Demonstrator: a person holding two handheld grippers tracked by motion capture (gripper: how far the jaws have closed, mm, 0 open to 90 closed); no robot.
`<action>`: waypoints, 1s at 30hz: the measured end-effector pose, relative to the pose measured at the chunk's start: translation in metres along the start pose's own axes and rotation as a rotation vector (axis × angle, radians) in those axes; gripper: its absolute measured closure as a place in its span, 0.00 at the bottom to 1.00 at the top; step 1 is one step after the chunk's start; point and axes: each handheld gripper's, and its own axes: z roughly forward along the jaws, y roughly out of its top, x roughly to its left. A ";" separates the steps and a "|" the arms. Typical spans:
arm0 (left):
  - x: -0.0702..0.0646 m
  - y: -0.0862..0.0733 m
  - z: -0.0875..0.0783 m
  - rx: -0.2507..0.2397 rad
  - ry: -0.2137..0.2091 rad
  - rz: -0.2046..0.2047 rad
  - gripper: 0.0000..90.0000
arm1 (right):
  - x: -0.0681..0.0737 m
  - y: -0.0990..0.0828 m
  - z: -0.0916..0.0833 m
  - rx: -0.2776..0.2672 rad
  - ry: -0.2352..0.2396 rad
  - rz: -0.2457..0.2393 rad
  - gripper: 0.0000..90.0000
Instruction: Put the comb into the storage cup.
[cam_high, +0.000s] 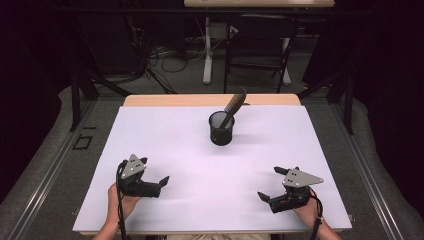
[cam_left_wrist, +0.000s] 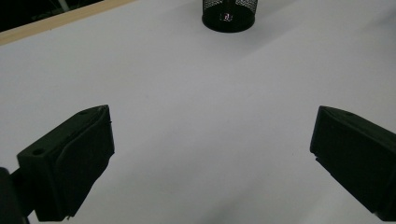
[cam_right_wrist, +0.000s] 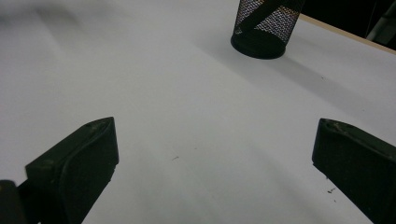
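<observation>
A black wire-mesh cylindrical cup (cam_high: 221, 128) stands upright on the white table top (cam_high: 165, 150), toward the far edge and near the middle of its width. A brown, tapered stick-like object (cam_high: 233, 106) rests in it (what it is exactly cannot be told), its lower end inside the cup and its long axis leaning up, away from the person and to the right, so the upper end clears the rim on the far-right side.

Both tools sit at the near edge, well apart from the cup and from each other. The left gripper (cam_high: 152, 173) has its jaws spread wide with nothing between them; the right gripper (cam_high: 269, 183) is likewise spread and empty. From the left gripper view the cup (cam_left_wrist: 229, 15) lies ahead and slightly right of centre; from the right gripper view the cup (cam_right_wrist: 264, 28) lies ahead and right.

The cup sits roughly midway between the two hands, neither clearly nearer. Since the stick leans rightward, the right gripper probably has the more direct line to its upper end.
</observation>
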 end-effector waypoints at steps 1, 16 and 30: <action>0.000 -0.001 0.000 0.004 0.002 0.006 0.00 | 0.000 0.000 0.000 0.001 -0.001 0.000 0.00; -0.006 -0.020 -0.007 -0.030 0.046 -0.003 0.00 | 0.000 0.000 0.000 0.000 0.002 -0.001 0.00; -0.010 -0.029 -0.013 -0.030 0.042 0.007 0.00 | 0.000 0.000 0.000 -0.001 0.003 -0.001 0.00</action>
